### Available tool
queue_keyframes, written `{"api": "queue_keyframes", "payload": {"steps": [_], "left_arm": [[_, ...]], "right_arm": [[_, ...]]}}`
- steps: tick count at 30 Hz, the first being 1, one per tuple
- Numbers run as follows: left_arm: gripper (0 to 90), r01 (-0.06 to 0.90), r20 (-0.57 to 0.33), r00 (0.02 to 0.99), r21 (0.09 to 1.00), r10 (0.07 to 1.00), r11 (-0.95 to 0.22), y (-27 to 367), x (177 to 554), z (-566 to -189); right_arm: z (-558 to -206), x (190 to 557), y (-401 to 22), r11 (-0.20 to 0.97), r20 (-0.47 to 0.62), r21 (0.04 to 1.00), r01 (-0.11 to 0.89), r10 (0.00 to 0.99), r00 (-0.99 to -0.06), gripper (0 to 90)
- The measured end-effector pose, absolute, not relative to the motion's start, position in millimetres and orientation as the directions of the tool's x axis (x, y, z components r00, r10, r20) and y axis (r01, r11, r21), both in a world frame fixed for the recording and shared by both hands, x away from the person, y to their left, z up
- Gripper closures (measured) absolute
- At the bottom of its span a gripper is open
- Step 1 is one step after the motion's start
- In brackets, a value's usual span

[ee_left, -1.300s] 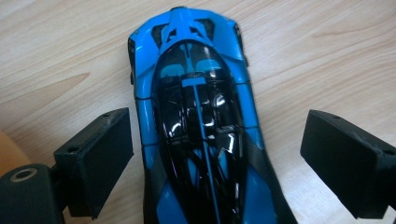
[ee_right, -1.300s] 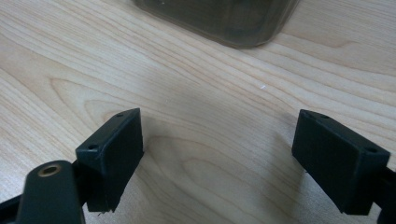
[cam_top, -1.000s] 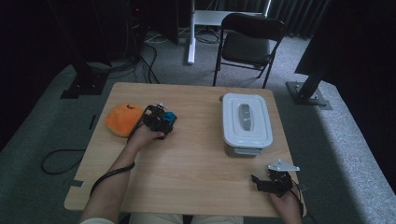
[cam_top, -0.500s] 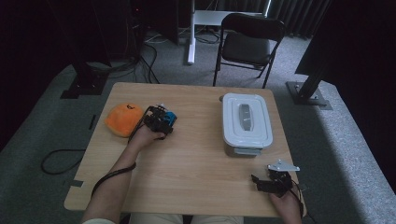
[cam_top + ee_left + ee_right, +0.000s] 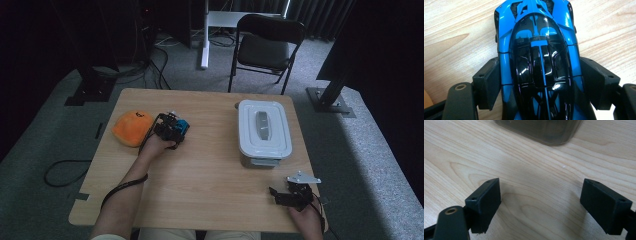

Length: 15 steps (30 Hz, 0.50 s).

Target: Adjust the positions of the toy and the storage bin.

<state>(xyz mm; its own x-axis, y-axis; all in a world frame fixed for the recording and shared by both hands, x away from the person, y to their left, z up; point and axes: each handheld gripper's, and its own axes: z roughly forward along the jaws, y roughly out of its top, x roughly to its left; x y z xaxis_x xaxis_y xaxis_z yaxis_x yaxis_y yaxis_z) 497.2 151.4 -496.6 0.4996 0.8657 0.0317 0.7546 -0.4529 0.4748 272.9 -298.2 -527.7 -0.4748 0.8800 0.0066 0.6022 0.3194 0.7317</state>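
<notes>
The blue toy car (image 5: 539, 62) is found on the left part of the table (image 5: 200, 175), just beside the orange soft toy (image 5: 131, 128), and it is held between the jaws of the left gripper (image 5: 539, 82). In the left gripper view the long side of the car is seen to run straight away from the gripper, with one black jaw pressed on each side of it, so the car is grasped across its narrow middle. The white box (image 5: 263, 131) with its lid on is seen well apart, toward the right (this is likely where the car is meant to go, though that is only a guess). The right gripper (image 5: 541, 202) is rested near the front right corner of the table, nearer to the box, with its jaws spread wide and nothing between them. Compared with half a second ago, almost nothing is changed: the car and both grippers are seen in the same places.
</notes>
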Motion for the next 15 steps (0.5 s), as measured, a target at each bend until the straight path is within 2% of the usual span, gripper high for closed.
{"api": "queue_keyframes", "payload": {"steps": [6,10,15], "left_arm": [[26.2,0.759,0.035,0.515,0.446,0.857,-0.474,148.4,496.4,-493.9],[26.3,0.758,0.01,0.522,0.454,0.853,-0.469,149.3,493.3,-490.6],[26.3,0.735,0.024,0.542,0.471,0.84,-0.487,147.9,485.4,-481.6]], "right_arm": [[-527.7,272.9,-298.2,0.319,0.007,0.731,0.603,0.881,-0.474,16.3],[-527.7,273.0,-298.2,0.318,0.007,0.732,0.603,0.881,-0.473,16.2],[-527.7,273.0,-298.3,0.318,0.006,0.731,0.603,0.881,-0.472,16.3]]}}
